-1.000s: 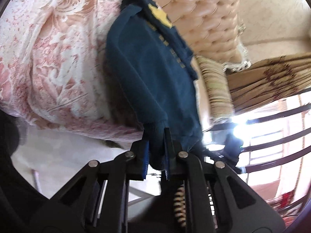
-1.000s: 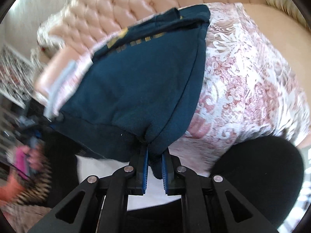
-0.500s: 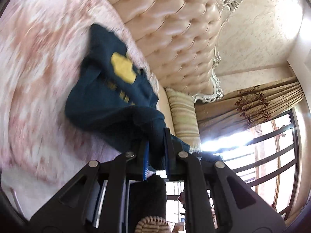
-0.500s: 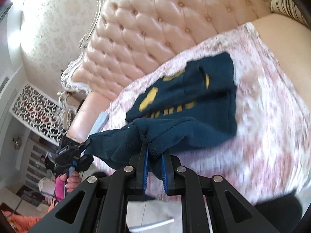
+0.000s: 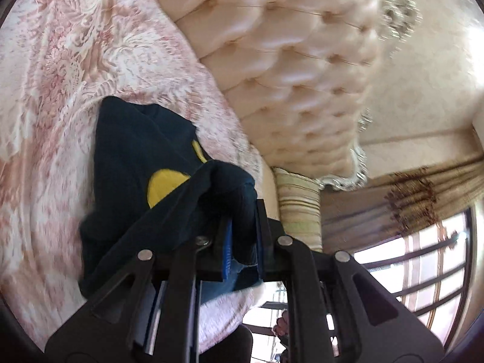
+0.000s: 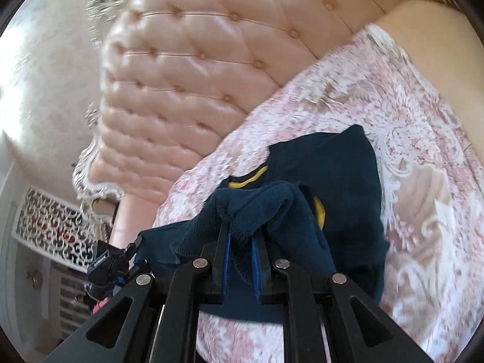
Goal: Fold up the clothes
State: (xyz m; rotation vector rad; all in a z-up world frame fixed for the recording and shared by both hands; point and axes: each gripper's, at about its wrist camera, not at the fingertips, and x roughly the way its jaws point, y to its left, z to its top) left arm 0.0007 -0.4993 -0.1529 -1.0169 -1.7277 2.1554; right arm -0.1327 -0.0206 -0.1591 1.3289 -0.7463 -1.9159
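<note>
A dark teal sweatshirt (image 5: 133, 157) with yellow print lies bunched on the pink floral bedspread (image 5: 54, 69), doubled over toward the tufted headboard. My left gripper (image 5: 243, 211) is shut on a fold of its hem, which drapes over the fingers. In the right wrist view the same sweatshirt (image 6: 341, 175) is pinched at its ribbed edge by my right gripper (image 6: 240, 227), also shut on the cloth. The stretch of hem between the two grips hangs low and is partly hidden behind the gripper bodies. The other gripper (image 6: 109, 263) shows at lower left in the right wrist view.
A pink tufted headboard (image 5: 290, 66) with a silver carved frame rises behind the bed. A striped cushion (image 5: 298, 202) leans beside it. Gold curtains (image 5: 423, 193) and a barred window (image 5: 423, 260) are on the right. A white lattice screen (image 6: 45, 224) stands at the left.
Both grippers carried the sweatshirt's hem up the bed toward the headboard. The garment, stretched out before, now lies doubled over on the bedspread. Both grips stayed shut.
</note>
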